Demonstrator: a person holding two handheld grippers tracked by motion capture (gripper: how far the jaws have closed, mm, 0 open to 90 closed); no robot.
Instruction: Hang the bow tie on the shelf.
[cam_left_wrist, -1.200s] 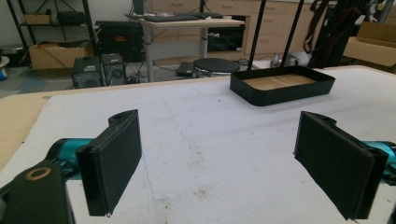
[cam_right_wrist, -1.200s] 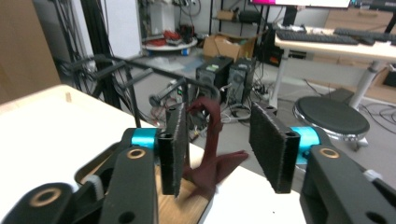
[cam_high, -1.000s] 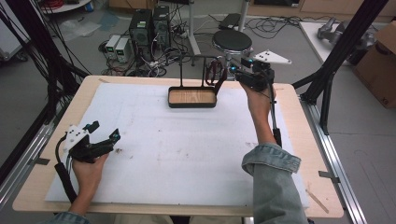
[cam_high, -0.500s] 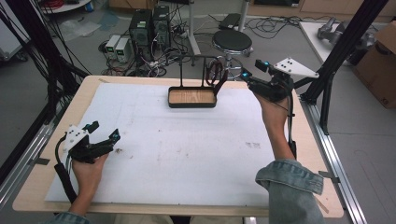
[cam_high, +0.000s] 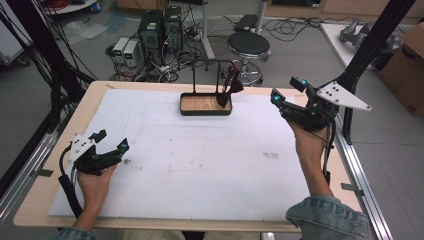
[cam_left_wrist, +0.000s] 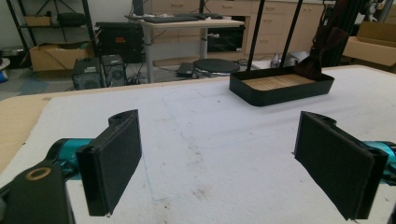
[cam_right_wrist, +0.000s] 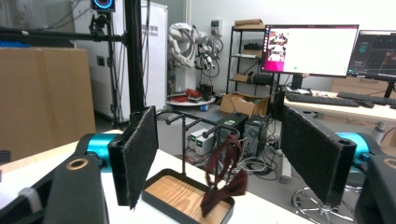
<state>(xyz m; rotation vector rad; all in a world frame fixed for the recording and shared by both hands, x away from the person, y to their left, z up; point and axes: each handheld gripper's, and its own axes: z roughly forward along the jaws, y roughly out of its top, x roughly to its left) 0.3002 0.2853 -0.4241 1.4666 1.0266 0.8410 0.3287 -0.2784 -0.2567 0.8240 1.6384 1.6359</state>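
My left gripper (cam_high: 111, 149) and my right gripper (cam_high: 287, 94) both hold their jaws spread wide, nothing between them.

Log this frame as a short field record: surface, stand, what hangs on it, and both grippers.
surface: white mat on a wooden table
stand: black tray with wooden floor and a bar frame, far centre of the mat
hanging item: dark red bow tie on the bar, lower end in the tray
left gripper: open, near left, empty
right gripper: open, right of the stand, empty
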